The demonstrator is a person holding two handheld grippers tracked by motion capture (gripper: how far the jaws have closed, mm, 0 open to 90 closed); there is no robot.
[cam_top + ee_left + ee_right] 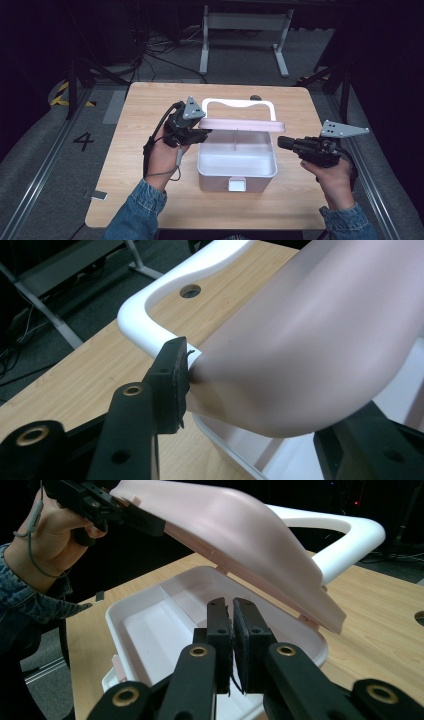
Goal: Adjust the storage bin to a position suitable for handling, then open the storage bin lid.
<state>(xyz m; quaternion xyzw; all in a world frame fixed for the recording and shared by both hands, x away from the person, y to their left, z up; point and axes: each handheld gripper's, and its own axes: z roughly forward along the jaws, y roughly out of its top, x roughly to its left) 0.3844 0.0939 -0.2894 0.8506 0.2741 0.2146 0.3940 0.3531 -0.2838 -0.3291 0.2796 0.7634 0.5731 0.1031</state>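
Note:
A pale pink box [235, 172] with a white interior and a thin divider stands in the middle of the table. Its pink lid [240, 124] is raised, nearly level above the back of the box, with a white handle [240, 104] behind it. My left gripper [197, 129] is shut on the lid's left end; in the left gripper view its jaws pinch the lid [310, 340] beside the handle [150, 325]. My right gripper [281, 142] hovers just right of the box, shut and empty. In the right gripper view its closed tips [232, 610] point over the open box [150, 625] under the lid [240, 535].
The wooden table [150, 115] has a small round hole [255, 97] behind the box. A white latch [237, 185] sits on the box's front wall. A small grey tag [98, 195] lies by the table's front left corner. A white desk frame [245, 22] stands beyond.

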